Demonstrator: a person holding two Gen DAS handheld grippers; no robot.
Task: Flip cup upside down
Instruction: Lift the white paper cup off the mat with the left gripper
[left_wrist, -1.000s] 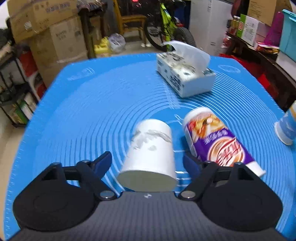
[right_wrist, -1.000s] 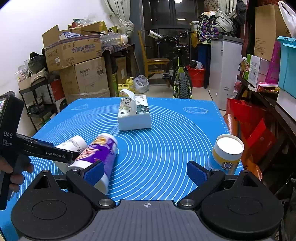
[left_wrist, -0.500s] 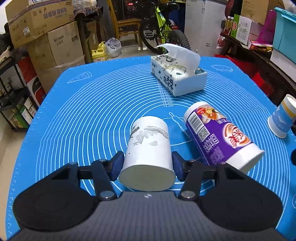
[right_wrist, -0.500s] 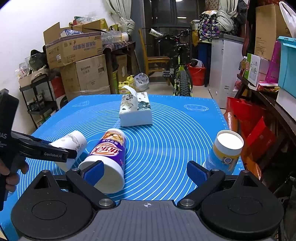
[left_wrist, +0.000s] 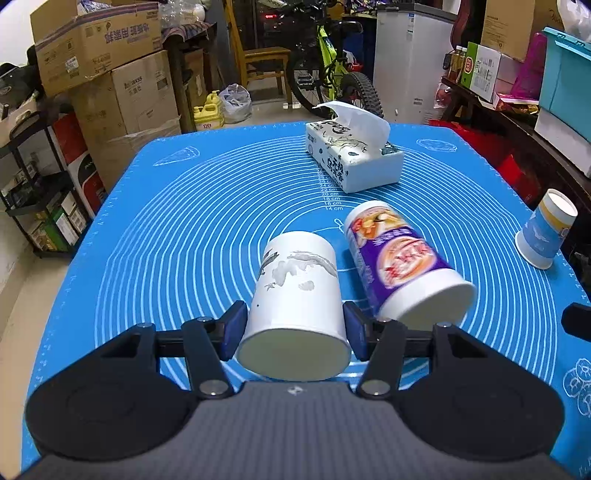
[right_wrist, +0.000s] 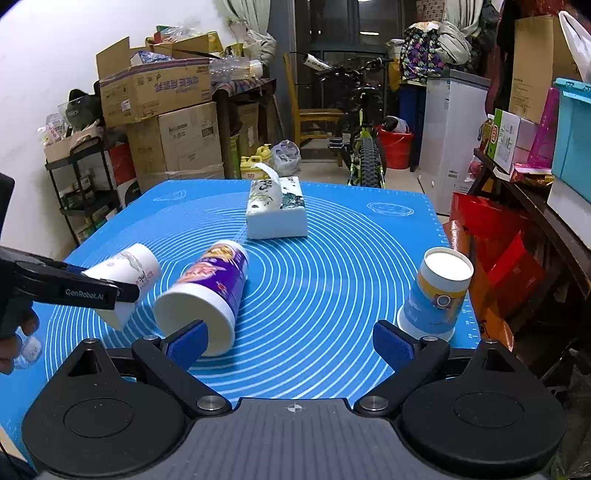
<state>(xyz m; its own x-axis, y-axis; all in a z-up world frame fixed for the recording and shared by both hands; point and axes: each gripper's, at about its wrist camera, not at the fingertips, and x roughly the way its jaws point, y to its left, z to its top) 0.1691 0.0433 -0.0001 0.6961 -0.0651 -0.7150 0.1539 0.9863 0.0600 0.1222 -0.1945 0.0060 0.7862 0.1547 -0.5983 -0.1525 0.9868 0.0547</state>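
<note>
The left gripper (left_wrist: 293, 330) clasped the white cup (left_wrist: 295, 295) at lower centre; the right gripper (right_wrist: 291, 341) gaped wide beside the purple cup (right_wrist: 210, 284).

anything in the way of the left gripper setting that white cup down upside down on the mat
Nothing blocks the grip: the left gripper is already shut on the white cup. The purple cup lies on its side close to its right; bare blue mat is open to the left.
</note>
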